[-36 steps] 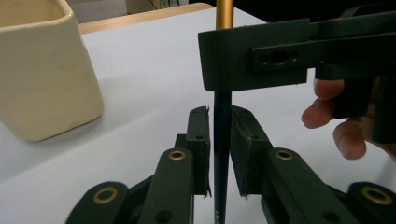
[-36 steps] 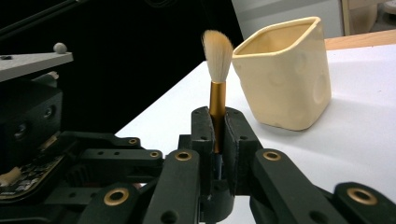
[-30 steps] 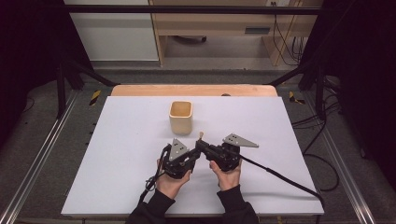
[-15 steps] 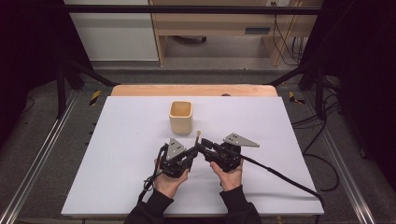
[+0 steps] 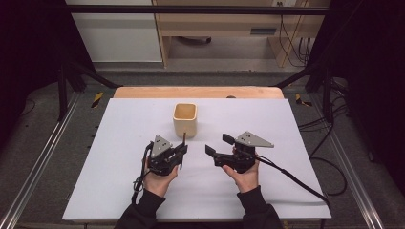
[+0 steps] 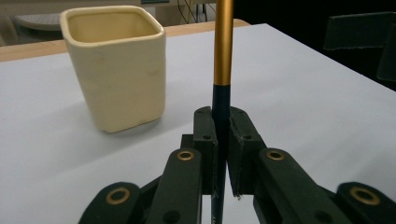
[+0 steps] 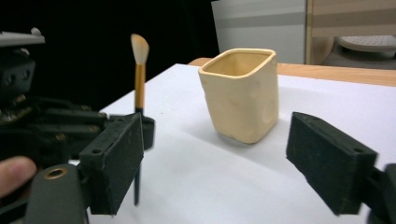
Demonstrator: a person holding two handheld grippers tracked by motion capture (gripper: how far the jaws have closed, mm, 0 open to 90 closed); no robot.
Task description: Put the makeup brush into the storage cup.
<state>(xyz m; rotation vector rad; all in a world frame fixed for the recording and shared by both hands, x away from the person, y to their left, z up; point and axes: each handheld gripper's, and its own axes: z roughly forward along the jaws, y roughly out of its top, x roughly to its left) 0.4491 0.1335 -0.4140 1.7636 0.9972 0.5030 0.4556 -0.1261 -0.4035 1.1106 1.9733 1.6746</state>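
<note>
On the desk (image 5: 119,191) the cup (image 5: 185,119) stands behind both tongs, the upright brush (image 5: 184,138) just before it.

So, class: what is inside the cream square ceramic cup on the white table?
The cream square ceramic cup looks empty: the high view shows bare inner walls and nothing sticking out. Its very bottom is too shadowed to judge. The gold-handled makeup brush is outside it, upright, clamped in the left gripper.

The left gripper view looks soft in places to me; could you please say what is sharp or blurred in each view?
Left gripper view: the cup is fairly sharp, the nearest tongs links blur. Right gripper view: its tongs are soft, the brush slightly blurred against black. High view: evenly lit white table, dark surroundings.
</note>
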